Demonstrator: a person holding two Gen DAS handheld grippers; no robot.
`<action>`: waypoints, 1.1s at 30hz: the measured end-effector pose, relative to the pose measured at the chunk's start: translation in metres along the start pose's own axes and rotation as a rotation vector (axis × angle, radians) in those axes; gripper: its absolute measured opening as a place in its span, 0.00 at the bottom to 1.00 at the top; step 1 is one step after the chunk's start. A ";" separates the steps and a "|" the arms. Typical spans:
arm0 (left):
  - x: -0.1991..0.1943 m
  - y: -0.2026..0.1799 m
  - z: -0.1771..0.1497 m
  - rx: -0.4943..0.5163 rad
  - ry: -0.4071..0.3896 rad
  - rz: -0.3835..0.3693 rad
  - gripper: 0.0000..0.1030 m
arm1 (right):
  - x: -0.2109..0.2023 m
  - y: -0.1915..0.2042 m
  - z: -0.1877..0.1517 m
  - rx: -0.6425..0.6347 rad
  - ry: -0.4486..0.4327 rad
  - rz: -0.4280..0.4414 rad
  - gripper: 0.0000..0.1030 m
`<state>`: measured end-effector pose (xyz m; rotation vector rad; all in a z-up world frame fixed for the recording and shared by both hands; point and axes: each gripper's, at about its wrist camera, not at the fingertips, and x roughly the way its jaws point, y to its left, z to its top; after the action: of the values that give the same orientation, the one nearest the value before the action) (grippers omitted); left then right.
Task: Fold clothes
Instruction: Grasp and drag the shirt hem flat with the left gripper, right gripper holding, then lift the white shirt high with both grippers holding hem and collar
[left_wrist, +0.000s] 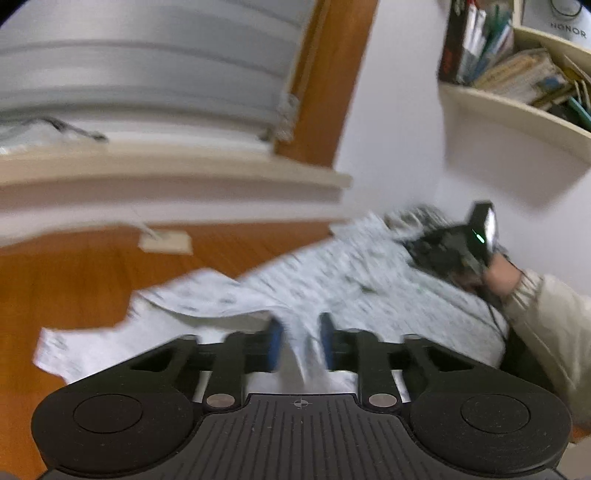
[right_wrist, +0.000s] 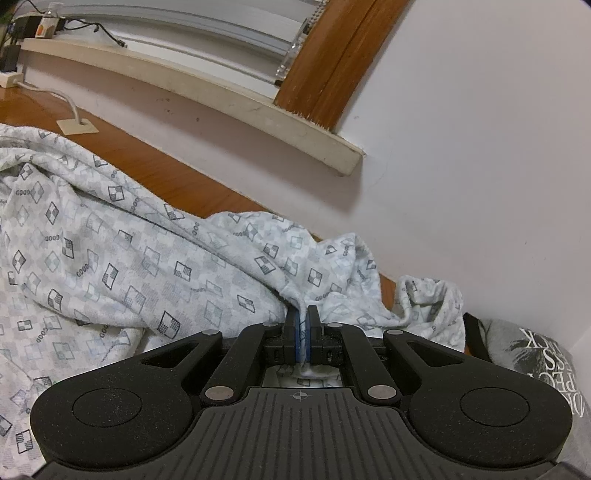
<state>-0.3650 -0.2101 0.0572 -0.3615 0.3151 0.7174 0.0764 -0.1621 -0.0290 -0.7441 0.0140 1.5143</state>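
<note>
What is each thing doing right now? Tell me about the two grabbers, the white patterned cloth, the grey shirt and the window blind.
Right gripper: shut, pinching a ridge of the cloth.
Left gripper: cloth between its blue pads; picture blurred, gap still visible.
White patterned cloth: rumpled, not folded, spread over the wooden surface.
Grey printed shirt: lying crumpled in the corner, untouched.
Window blind: lowered.
</note>
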 end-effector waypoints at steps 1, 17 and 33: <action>-0.002 0.003 0.003 -0.004 -0.016 0.008 0.05 | -0.001 -0.001 0.000 0.005 -0.008 -0.001 0.04; 0.006 0.022 -0.013 -0.027 0.108 -0.011 0.36 | -0.006 -0.005 0.000 0.032 -0.025 0.005 0.04; -0.058 0.020 0.071 0.131 -0.185 0.173 0.04 | -0.071 -0.023 0.053 -0.039 -0.300 -0.197 0.02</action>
<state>-0.4091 -0.1995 0.1397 -0.1433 0.2183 0.8890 0.0667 -0.1991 0.0547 -0.5260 -0.3068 1.4263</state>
